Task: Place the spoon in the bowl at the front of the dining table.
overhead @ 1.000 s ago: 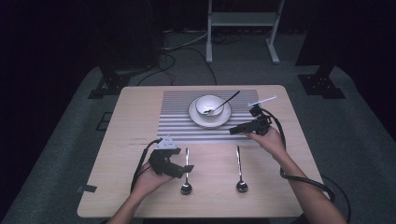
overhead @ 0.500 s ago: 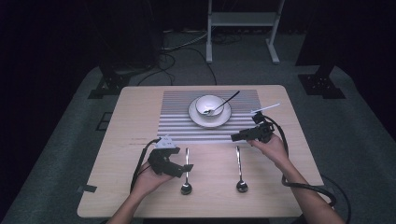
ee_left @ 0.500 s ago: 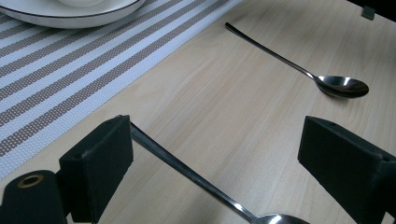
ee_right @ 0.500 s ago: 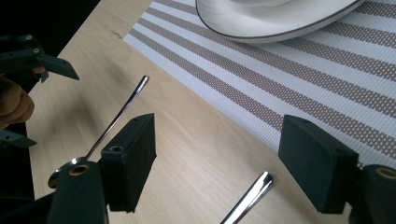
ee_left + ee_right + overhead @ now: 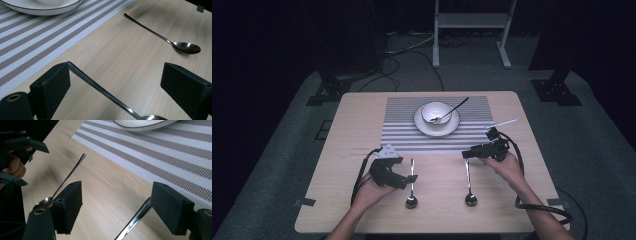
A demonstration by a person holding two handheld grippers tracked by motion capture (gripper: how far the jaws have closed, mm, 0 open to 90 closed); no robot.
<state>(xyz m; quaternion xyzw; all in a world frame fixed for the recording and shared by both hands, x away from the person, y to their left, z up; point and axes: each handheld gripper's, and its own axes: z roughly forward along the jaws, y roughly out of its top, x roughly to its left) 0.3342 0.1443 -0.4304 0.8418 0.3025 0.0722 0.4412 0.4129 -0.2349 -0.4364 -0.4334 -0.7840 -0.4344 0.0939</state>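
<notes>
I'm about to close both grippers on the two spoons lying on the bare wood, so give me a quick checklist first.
1. Left gripper open: ok.
2. Left spoon handle between its jaws: ok, though it lies close against one jaw, off centre.
3. Right gripper open: ok.
4. Right spoon handle between its jaws: ok, near one jaw.
5. Jaws low enough to clamp the handles: cannot tell.
6. Plate and placemat apart from both grippers: ok.
</notes>
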